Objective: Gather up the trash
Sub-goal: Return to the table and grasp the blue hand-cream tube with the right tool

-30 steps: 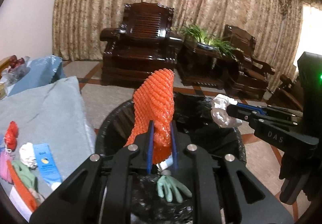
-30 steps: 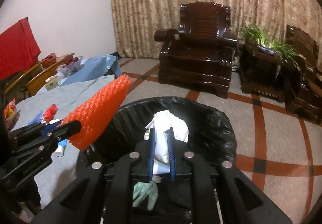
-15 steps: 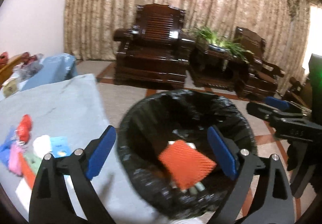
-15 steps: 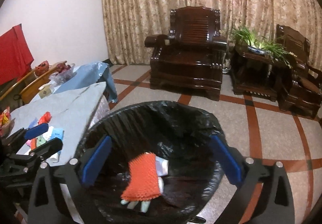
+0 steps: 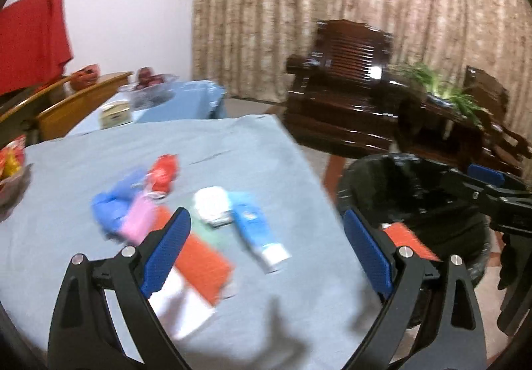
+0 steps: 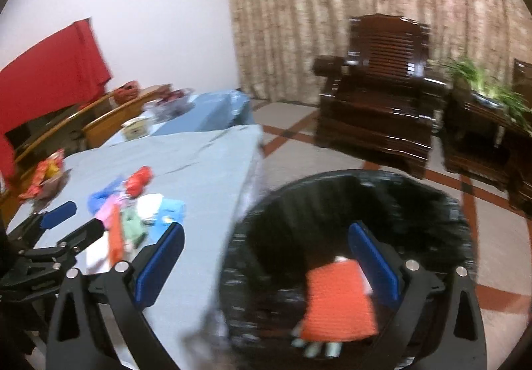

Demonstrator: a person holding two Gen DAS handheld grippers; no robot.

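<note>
Trash (image 5: 247, 230) lies scattered on the desk (image 5: 282, 297) just ahead of the left tongs (image 5: 266, 247), both tongs (image 6: 266, 267) spread empty, bin (image 6: 432, 197) beside; next, I judge, comes closing on another piece.

A home sitting room, it seems, though motion blurs both views: a carved dark wooden armchair (image 6: 375, 97) stands before heavy patterned curtains (image 6: 332, 4), beside a potted plant (image 6: 488, 87), on a tiled floor (image 6: 292, 124), near a cloth-covered table (image 5: 232, 150).
</note>
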